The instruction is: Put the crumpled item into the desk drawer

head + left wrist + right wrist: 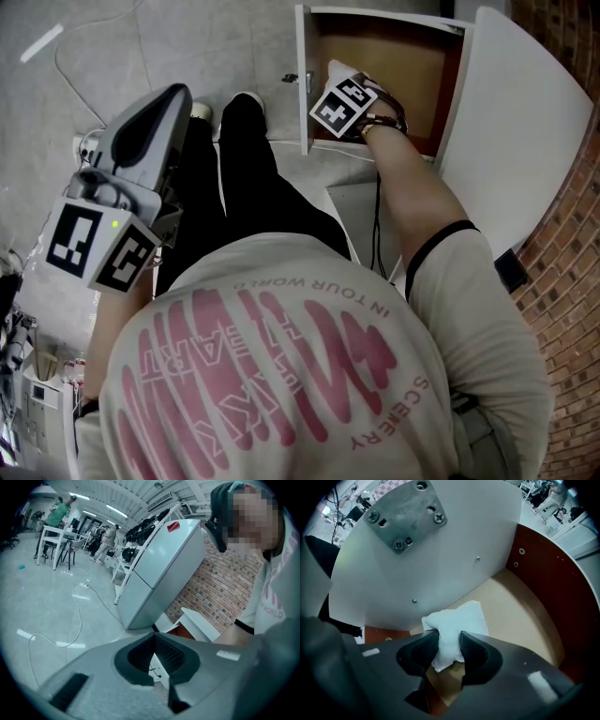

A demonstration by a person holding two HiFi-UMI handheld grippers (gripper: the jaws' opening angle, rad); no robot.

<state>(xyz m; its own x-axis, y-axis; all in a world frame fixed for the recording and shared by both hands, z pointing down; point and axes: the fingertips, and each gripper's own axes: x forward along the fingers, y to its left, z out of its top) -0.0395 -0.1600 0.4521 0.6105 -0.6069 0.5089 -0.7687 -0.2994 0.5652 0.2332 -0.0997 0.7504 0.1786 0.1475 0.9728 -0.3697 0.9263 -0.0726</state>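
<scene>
The crumpled item is a white cloth [457, 618]. It lies on the tan floor of the open desk drawer [520, 606], close to the drawer's white front panel [431, 559]. My right gripper [450, 638] is down inside the drawer, and its two dark pads press on the near end of the cloth. From above, that gripper [349, 94] reaches into the drawer [412, 70] with a bit of white cloth [337, 69] showing beyond it. My left gripper [155, 117] is held up at the left, far from the drawer, shut with nothing in it [154, 641].
The white desk top [525, 141] runs along the right of the drawer, with a brick wall [572, 234] behind it. The person's dark-trousered legs [244, 169] stand before the drawer. A cable [94, 56] trails over the grey floor. A tall grey fridge [159, 569] stands nearby.
</scene>
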